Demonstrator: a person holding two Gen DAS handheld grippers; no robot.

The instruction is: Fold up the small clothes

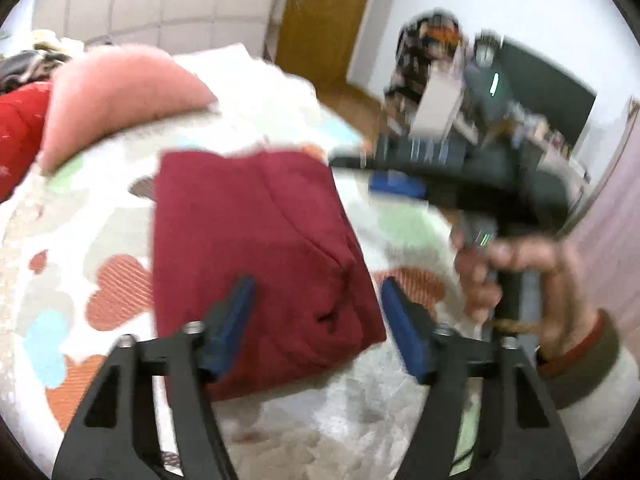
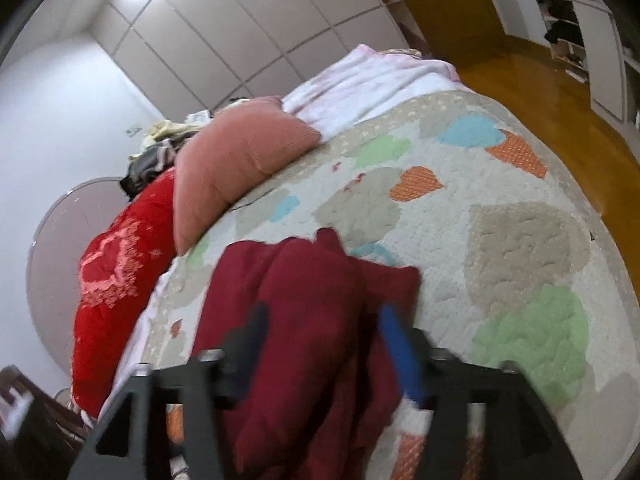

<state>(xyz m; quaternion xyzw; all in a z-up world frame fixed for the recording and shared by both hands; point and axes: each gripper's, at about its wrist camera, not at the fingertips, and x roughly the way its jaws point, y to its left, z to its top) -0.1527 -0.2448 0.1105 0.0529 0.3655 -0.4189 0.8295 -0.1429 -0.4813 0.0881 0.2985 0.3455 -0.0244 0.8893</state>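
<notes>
A dark red garment [image 1: 256, 256] lies folded into a rough rectangle on the heart-patterned quilt [image 1: 60, 288]. My left gripper [image 1: 316, 300] is open just above its near edge, holding nothing. My right gripper shows in the left wrist view [image 1: 384, 172] at the garment's far right corner, blurred. In the right wrist view the right gripper [image 2: 324, 332] is open over the red garment [image 2: 304, 320], fingers apart and empty.
A pink cushion [image 2: 236, 160] and a bright red embroidered pillow [image 2: 120, 272] lie at the bed's head. A white-pink blanket [image 2: 372, 80] lies behind them. Wooden floor [image 2: 560, 92] and cluttered shelves [image 1: 436, 76] are beyond the bed's edge.
</notes>
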